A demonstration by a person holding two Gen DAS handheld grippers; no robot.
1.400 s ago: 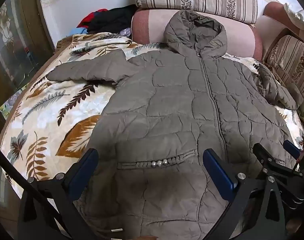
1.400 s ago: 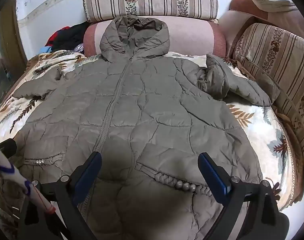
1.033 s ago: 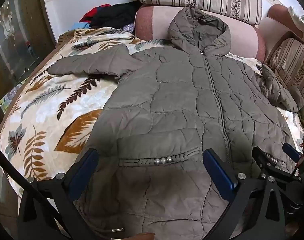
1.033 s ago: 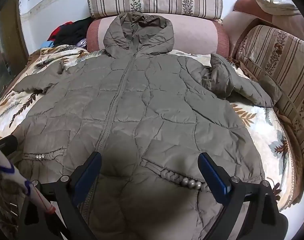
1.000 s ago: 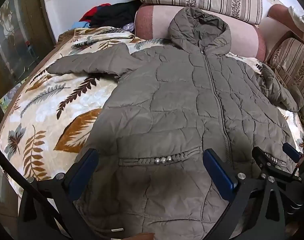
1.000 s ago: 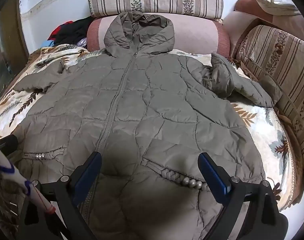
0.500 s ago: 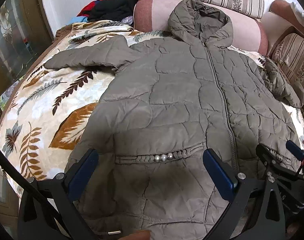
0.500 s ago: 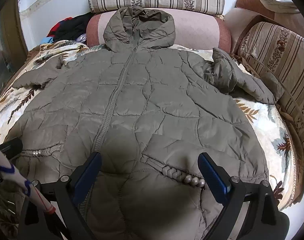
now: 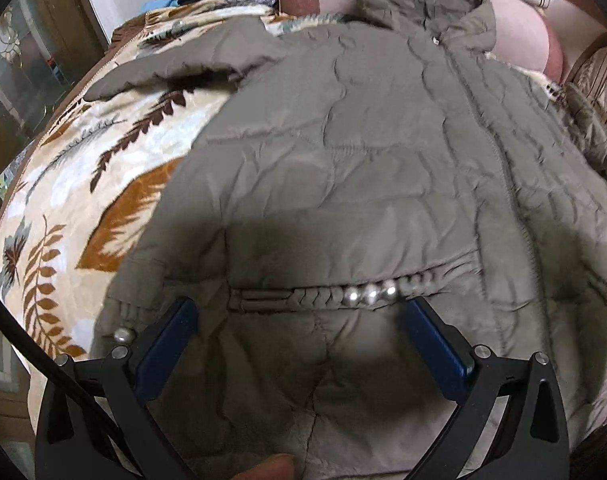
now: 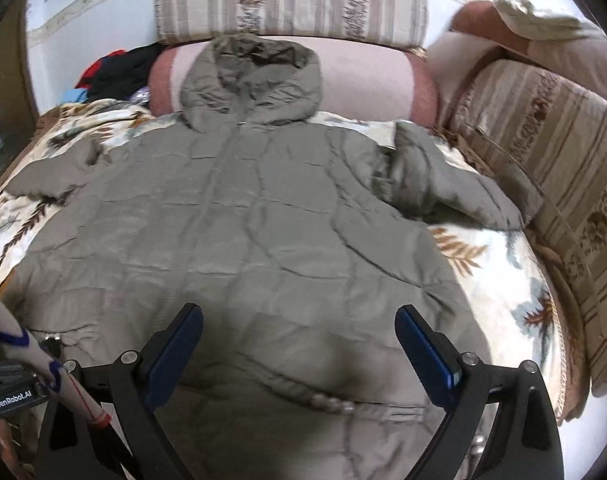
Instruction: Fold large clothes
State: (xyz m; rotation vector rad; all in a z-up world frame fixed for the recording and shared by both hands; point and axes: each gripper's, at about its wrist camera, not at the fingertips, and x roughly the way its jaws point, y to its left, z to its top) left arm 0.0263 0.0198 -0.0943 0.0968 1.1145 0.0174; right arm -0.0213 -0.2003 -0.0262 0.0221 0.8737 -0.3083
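Olive hooded puffer coat (image 10: 263, 224) is lying zipped, front-up on the leaf-print blanket (image 9: 83, 184). Left gripper (image 9: 299, 324) and right gripper (image 10: 299, 332) are hovering over the hem, jaws spread, empty. Probably light, puffy, slippery; grabbing hem corners looks best.

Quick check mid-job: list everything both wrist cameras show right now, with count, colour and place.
Hooded quilted jacket: one, olive-grey, spread flat on the blanket, zipped, hood toward the bolster.
Leaf-print blanket: one, cream with brown leaves, under the jacket.
Bolster: one, pink, behind the hood.
Striped cushions: beige-brown, at the back and right side.
Clothes pile: black, red and blue, far left corner.
Left tool: open, blue pads, low over the jacket's pocket.
Right tool: open, blue pads, above the lower front.
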